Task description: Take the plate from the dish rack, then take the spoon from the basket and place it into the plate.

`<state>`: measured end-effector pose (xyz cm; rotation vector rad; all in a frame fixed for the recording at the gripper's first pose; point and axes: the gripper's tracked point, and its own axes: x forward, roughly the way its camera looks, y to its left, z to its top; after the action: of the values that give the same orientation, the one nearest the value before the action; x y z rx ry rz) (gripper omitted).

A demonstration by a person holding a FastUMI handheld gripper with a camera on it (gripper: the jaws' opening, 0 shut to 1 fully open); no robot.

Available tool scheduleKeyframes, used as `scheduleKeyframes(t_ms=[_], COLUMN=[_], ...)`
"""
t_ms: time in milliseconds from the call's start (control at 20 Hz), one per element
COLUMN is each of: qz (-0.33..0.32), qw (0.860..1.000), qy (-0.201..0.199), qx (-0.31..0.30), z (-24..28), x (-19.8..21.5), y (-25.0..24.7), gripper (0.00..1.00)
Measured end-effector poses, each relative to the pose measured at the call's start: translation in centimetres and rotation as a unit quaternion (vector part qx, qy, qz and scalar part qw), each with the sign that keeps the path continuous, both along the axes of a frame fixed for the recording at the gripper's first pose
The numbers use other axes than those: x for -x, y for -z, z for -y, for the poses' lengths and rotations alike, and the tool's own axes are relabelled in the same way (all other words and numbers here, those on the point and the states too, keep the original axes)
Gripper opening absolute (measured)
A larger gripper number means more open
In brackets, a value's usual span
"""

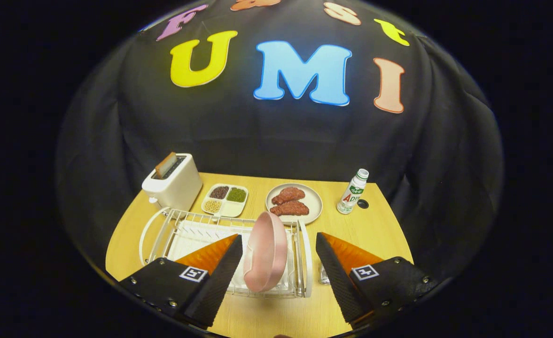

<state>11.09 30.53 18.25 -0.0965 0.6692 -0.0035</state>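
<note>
Gripper view. The gripper [278, 263] is spread wide and holds nothing; its two fingers flank the pink plate [265, 252] without touching it. The plate stands on edge in the white wire rack [182, 230], at the rack's right end, near the table's [375, 234] front edge. A small wire object [323, 274], possibly the basket, sits just right of the rack, partly hidden by the right finger; whether it is the basket cannot be told, and no spoon can be made out.

Along the back edge, from the left corner: a toaster [173, 183] with a slice in its slot, a four-part tray [225, 199] of beans, a dish [294, 203] with two pieces of meat, and a bottle [352, 191] toward the right corner.

Progress, as judged: no step is complete. The plate is not yet gripped or lifted out, and fetching the spoon and placing it in the plate remain.
</note>
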Motion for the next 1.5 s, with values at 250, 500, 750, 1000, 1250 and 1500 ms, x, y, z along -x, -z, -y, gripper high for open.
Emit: scheduleKeyframes(t_ms=[250,500,750,1000,1250,1500], qz=[-0.084,-0.114,-0.131,-0.122,-0.128,-0.133], qw=[0.995,0.988,0.978,0.974,0.972,0.964], qy=[0.038,0.087,0.118,0.155,0.120,0.100], qx=[0.027,0.056,0.112,0.112,0.155,0.205], z=[0.3,0.9,2.6,2.7,1.3,0.0], x=[-1.9,-3.4,-3.9,-4.3,-4.3,-4.3], y=[4.0,5.9,7.9,8.1,7.6,6.8], gripper=[0.91,0.70,0.62,0.22,0.13,0.07])
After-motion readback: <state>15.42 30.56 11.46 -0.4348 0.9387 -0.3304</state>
